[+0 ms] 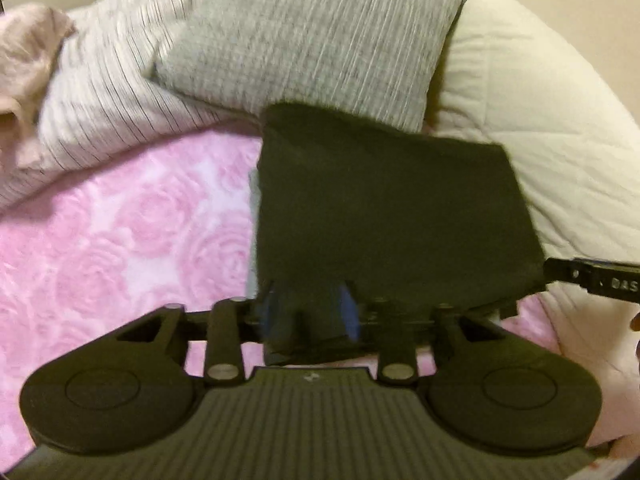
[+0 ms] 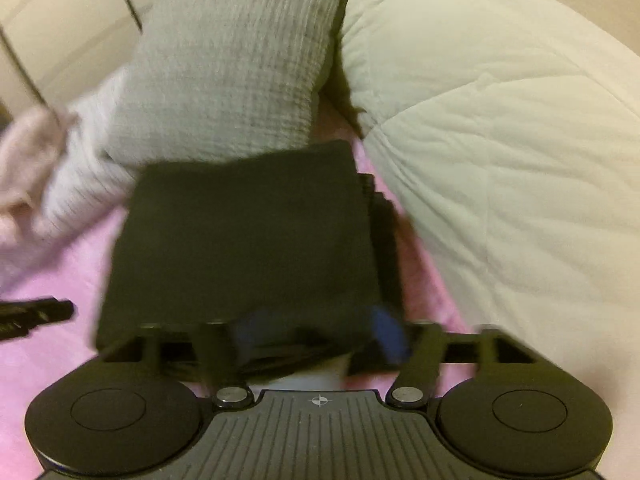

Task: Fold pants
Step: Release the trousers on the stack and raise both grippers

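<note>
Both shots are pretty blurry, heads up. Going left to right in the left wrist view: a crumpled pale pink cloth (image 1: 28, 60) sits far left, next to a striped pillow (image 1: 108, 96), then a grey textured cushion (image 1: 312, 36) leaning on it, and a cream quilted comforter (image 1: 540, 120) bunched up on the right. Everything lies on a pink rose-pattern bedsheet (image 1: 120, 248). The pants (image 1: 392, 208) are black and folded into a squarish stack on the sheet, far edge touching the cushion and right side up against the comforter. The left gripper (image 1: 310, 312) has its blue fingers (image 1: 349, 312) only a little apart at the near edge of the pants; can't tell if they're pinching the fabric or just sitting over it. The right gripper (image 2: 320, 332) in its own view is spread wide, blue fingers (image 2: 386, 332) clearly parted at the near edge of the stack, not squeezing anything. Its tip also pokes into the left view at the stack's right corner.
</note>
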`<state>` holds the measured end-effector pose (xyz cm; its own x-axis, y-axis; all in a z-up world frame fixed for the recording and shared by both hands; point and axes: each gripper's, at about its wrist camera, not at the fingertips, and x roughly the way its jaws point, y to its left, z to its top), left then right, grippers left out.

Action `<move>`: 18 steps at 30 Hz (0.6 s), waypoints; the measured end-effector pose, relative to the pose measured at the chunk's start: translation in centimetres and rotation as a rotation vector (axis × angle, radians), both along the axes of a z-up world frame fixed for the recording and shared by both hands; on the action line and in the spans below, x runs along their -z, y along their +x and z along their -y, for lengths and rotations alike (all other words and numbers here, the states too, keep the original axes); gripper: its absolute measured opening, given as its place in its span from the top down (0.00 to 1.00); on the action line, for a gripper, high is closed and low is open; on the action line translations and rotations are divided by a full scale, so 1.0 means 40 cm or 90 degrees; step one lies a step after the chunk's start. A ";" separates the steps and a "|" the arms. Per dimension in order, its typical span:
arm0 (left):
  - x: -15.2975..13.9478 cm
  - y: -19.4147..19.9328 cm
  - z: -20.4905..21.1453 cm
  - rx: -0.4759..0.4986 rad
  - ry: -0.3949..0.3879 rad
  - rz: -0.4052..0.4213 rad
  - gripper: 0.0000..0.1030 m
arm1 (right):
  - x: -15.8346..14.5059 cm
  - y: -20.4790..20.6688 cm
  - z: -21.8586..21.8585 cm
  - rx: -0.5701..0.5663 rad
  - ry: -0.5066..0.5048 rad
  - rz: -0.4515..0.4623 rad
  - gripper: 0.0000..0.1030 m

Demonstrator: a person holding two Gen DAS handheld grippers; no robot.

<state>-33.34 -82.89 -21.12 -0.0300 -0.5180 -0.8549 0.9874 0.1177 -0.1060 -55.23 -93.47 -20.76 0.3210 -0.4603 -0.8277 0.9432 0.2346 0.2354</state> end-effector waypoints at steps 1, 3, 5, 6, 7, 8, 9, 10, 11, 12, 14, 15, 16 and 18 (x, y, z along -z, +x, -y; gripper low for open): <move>-0.031 0.001 -0.016 0.003 -0.010 0.002 0.66 | -0.022 -0.002 -0.016 0.005 0.003 0.016 0.31; -0.088 -0.001 -0.046 0.008 -0.018 0.010 0.57 | -0.066 -0.002 -0.059 0.009 0.007 0.037 0.30; -0.140 -0.006 -0.078 0.010 -0.020 0.023 0.52 | -0.108 0.002 -0.103 0.005 -0.005 0.041 0.29; -0.167 -0.010 -0.098 0.016 -0.023 0.025 0.48 | -0.132 0.008 -0.125 0.001 -0.012 0.040 0.29; -0.188 -0.013 -0.114 0.021 -0.025 0.024 0.42 | -0.153 0.014 -0.146 -0.004 -0.021 0.039 0.29; -0.212 -0.018 -0.135 0.025 -0.031 0.022 0.39 | -0.175 0.017 -0.169 -0.006 -0.029 0.038 0.28; -0.231 -0.025 -0.154 0.029 -0.036 0.020 0.35 | -0.197 0.020 -0.190 -0.009 -0.036 0.038 0.28; -0.252 -0.032 -0.174 0.035 -0.041 0.020 0.34 | -0.221 0.022 -0.214 -0.009 -0.043 0.039 0.28; -0.268 -0.038 -0.193 0.039 -0.046 0.019 0.33 | -0.243 0.022 -0.237 -0.007 -0.047 0.038 0.27; -0.285 -0.043 -0.212 0.044 -0.050 0.016 0.32 | -0.260 0.024 -0.261 -0.003 -0.049 0.035 0.27; -0.317 -0.051 -0.252 0.054 -0.063 0.010 0.29 | -0.296 0.029 -0.313 0.000 -0.055 0.031 0.27; -0.335 -0.055 -0.275 0.058 -0.071 0.010 0.24 | -0.311 0.030 -0.330 0.001 -0.059 0.027 0.27; -0.350 -0.060 -0.295 0.064 -0.081 0.012 0.20 | -0.329 0.031 -0.353 0.003 -0.066 0.024 0.26; -0.384 -0.070 -0.346 0.076 -0.107 0.019 0.13 | -0.350 0.037 -0.399 0.012 -0.080 0.018 0.26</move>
